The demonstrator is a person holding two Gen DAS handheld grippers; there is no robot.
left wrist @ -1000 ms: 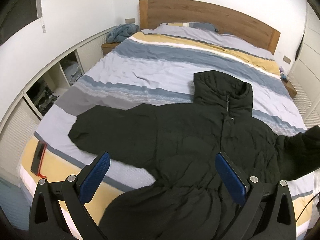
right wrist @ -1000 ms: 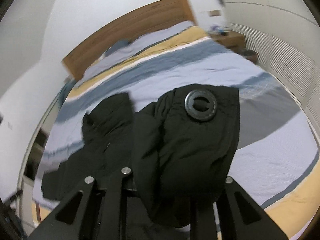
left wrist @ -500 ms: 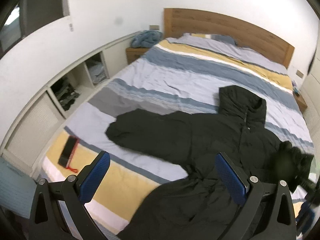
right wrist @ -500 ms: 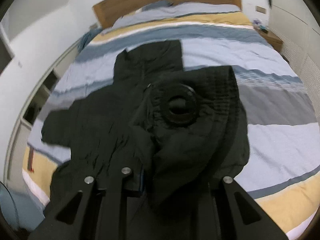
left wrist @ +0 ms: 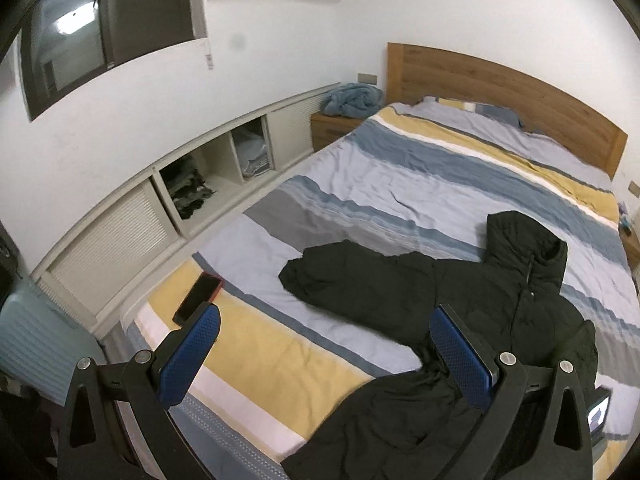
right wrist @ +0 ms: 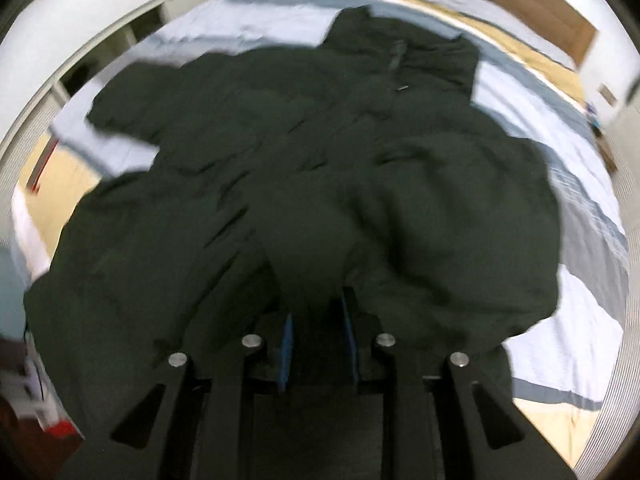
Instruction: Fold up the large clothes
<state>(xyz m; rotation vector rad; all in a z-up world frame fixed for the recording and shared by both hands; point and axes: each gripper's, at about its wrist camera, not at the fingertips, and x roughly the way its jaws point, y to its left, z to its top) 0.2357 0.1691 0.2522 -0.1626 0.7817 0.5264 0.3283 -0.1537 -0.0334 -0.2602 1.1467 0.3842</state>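
1. Black hooded puffer jacket (left wrist: pixel 460 300) lies spread on striped blue, grey and yellow duvet (left wrist: pixel 400 184), hood toward 1 o'clock, one sleeve out at 10 o'clock.
2. Left gripper (left wrist: pixel 324 352): blue-padded fingers (left wrist: pixel 188 356) wide apart, holding nothing, above bed's foot.
3. Right gripper (right wrist: pixel 318 340): fingers nearly closed, pinching jacket fabric (right wrist: pixel 312 264); view blurred.
4. Dark phone w/ red edge (left wrist: pixel 198 298) at 9 o'clock on duvet.

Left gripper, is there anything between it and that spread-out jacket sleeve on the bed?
Nothing visible. The left gripper is open above the striped duvet, and only bare bedding lies between it and the sleeve of the black jacket. A phone lies off to the left, outside that path.
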